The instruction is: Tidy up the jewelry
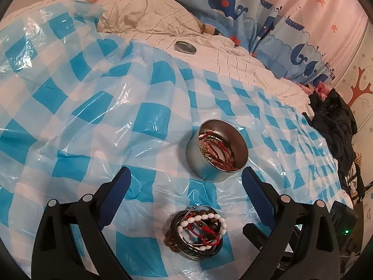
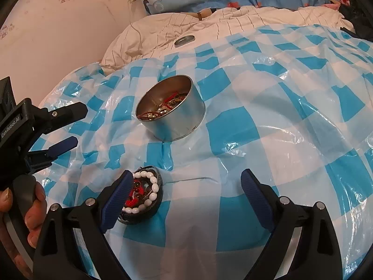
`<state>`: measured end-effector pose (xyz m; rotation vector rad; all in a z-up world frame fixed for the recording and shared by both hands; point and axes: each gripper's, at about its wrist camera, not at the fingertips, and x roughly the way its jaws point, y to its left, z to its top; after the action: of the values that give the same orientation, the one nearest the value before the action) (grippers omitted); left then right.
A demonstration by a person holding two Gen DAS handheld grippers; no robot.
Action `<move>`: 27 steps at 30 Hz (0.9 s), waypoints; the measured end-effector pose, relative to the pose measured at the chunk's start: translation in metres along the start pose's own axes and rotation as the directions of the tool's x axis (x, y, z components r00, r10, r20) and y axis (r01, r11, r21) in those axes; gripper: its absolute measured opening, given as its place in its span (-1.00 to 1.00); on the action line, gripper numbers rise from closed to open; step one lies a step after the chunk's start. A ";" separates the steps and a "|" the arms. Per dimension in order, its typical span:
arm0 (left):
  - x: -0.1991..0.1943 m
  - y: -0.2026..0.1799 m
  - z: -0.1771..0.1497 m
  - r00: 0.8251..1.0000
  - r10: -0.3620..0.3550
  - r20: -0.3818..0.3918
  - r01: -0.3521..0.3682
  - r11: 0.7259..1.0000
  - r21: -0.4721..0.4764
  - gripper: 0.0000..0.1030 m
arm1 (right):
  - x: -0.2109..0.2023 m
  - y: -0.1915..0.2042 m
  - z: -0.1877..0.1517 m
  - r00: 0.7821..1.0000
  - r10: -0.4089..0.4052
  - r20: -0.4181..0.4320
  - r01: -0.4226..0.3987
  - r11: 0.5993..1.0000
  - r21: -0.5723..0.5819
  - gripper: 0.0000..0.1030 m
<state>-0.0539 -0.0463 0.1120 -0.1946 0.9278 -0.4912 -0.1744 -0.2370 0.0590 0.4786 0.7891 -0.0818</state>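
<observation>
a round metal tin (image 1: 216,150) stands open on a blue-and-white checked plastic sheet (image 1: 93,107) spread over a bed, and it already holds a tangle of red cords and gold-toned pieces, so part of the sorting looks done. its lid (image 1: 185,46) lies well apart, up on the pale quilt (image 1: 244,58) past the sheet's edge.

what is left is a stacked pile of bracelets (image 1: 197,232) on the sheet, nearer the cameras than the tin: white beads, brown beads, a dark band, a red cord and a thin metal hoop, all heaped together.

the left gripper (image 1: 186,196) has its jaws wide, with nothing between the pads; the pile lies on the sheet below the gap, untouched. the right gripper (image 2: 184,197) also stands with jaws wide and empty; in the right wrist view its left finger overlaps the near edge of the pile, and i cannot tell whether it touches. a hand (image 2: 21,210) holds the left gripper's handle at that view's left edge.

by my reckoning the task is perhaps half along: the pile still has to go into the tin, and the lid may then go on.
</observation>
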 end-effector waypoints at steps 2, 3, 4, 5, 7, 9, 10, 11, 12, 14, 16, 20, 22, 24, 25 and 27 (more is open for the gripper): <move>0.001 0.000 -0.001 1.000 0.002 -0.003 -0.002 1.000 0.001 0.79 | 0.001 0.000 0.000 1.000 0.001 -0.003 -0.001 1.000 0.000 0.74; 0.001 0.000 -0.001 1.000 0.003 -0.004 -0.003 1.000 0.002 0.79 | 0.001 0.000 0.000 1.000 0.001 -0.004 -0.001 1.000 -0.001 0.75; 0.002 -0.001 -0.001 1.000 0.004 -0.005 -0.004 1.000 0.003 0.79 | 0.002 0.000 0.000 1.000 0.001 -0.005 -0.001 1.000 -0.001 0.75; 0.002 -0.001 -0.001 1.000 0.005 -0.006 -0.005 1.000 0.004 0.79 | 0.002 0.000 0.000 1.000 0.001 -0.004 -0.001 1.000 -0.001 0.75; 0.002 -0.002 -0.001 1.000 0.005 -0.009 -0.004 1.000 0.005 0.79 | 0.002 0.001 0.000 1.000 0.002 -0.004 -0.002 1.000 -0.003 0.75; 0.002 -0.003 -0.001 1.000 0.006 -0.009 -0.006 1.000 0.009 0.80 | 0.002 0.001 0.000 1.000 0.000 -0.007 0.000 1.000 -0.005 0.75; 0.003 -0.003 -0.002 1.000 0.009 -0.010 -0.009 1.000 0.012 0.80 | 0.002 0.001 -0.001 1.000 0.000 -0.007 0.000 1.000 -0.006 0.75; 0.004 -0.003 -0.002 1.000 0.012 -0.011 -0.012 1.000 0.013 0.80 | 0.002 0.001 -0.001 1.000 0.000 -0.006 0.000 1.000 -0.007 0.75; 0.004 -0.003 -0.002 1.000 0.015 -0.012 -0.015 1.000 0.015 0.80 | 0.001 0.002 -0.001 1.000 0.000 -0.004 0.000 1.000 -0.009 0.75; 0.004 -0.002 -0.003 1.000 0.019 -0.012 -0.019 1.000 0.015 0.80 | 0.002 0.003 -0.002 1.000 -0.001 -0.003 0.001 1.000 -0.012 0.75; 0.002 -0.002 -0.003 1.000 0.020 -0.010 -0.020 1.000 0.021 0.80 | 0.002 0.004 -0.002 1.000 0.000 -0.005 0.000 1.000 -0.017 0.75; 0.002 -0.002 -0.003 1.000 0.028 -0.012 -0.028 0.999 0.023 0.80 | 0.002 0.006 -0.002 1.000 -0.001 -0.006 0.001 1.000 -0.022 0.75; 0.002 -0.002 -0.003 1.000 0.028 -0.012 -0.027 0.999 0.024 0.80 | 0.002 0.007 -0.002 1.000 -0.001 -0.006 0.001 1.000 -0.022 0.75; 0.002 -0.002 -0.004 0.999 0.030 -0.011 -0.030 0.999 0.028 0.80 | 0.003 0.007 -0.003 1.000 0.000 -0.009 0.000 1.000 -0.023 0.75; 0.002 -0.001 -0.004 0.999 0.032 -0.012 -0.031 0.999 0.030 0.80 | 0.003 0.007 -0.003 1.000 0.000 -0.010 0.000 1.000 -0.024 0.75; 0.003 -0.001 -0.003 0.999 0.033 -0.015 -0.033 0.999 0.032 0.80 | 0.003 0.008 -0.003 1.000 0.000 -0.011 0.000 1.000 -0.027 0.75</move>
<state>-0.0555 -0.0481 0.1084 -0.1463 0.9361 -0.4773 -0.1726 -0.2281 0.0583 0.4534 0.8003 -0.0685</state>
